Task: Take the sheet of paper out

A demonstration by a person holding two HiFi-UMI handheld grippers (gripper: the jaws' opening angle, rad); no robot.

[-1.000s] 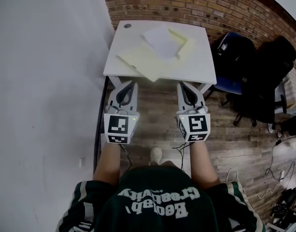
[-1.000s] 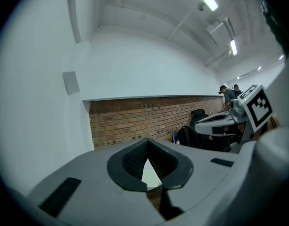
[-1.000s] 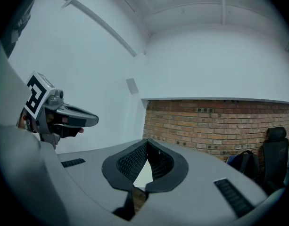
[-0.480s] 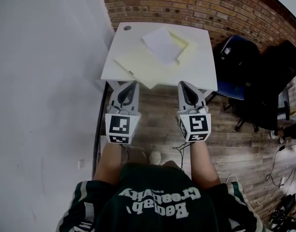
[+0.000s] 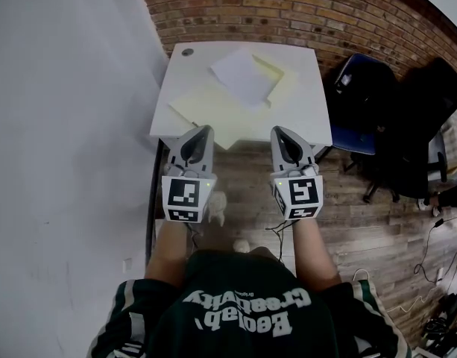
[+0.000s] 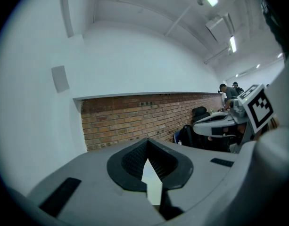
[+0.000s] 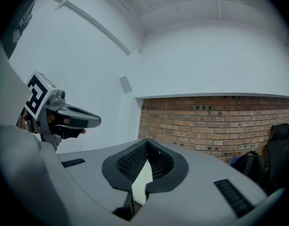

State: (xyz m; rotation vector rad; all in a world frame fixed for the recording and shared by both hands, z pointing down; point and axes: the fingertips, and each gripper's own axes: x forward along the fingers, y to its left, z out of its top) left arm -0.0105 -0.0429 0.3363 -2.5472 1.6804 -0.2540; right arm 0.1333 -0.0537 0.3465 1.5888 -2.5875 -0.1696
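Closest in, the person is holding both tools out level over the wooden floor [image 5: 243, 171]. The left hand-held gripper [image 5: 202, 130] is showing its jaws pressed together at the tips, with nothing between them. The right hand-held gripper [image 5: 277, 130] is doing the same: jaws closed, nothing held. Both tips are hovering just at the near edge of the white surface [image 5: 176, 77], touching nothing on it. Beyond them, a pale yellow folder [image 5: 213, 112] is lying across the surface, and the white sheet of paper [image 5: 241, 77] is resting on top of it, toward the far side. A black chair [image 5: 429, 125] is standing off to the right, and a brick wall [image 5: 288, 13] is backing it all.
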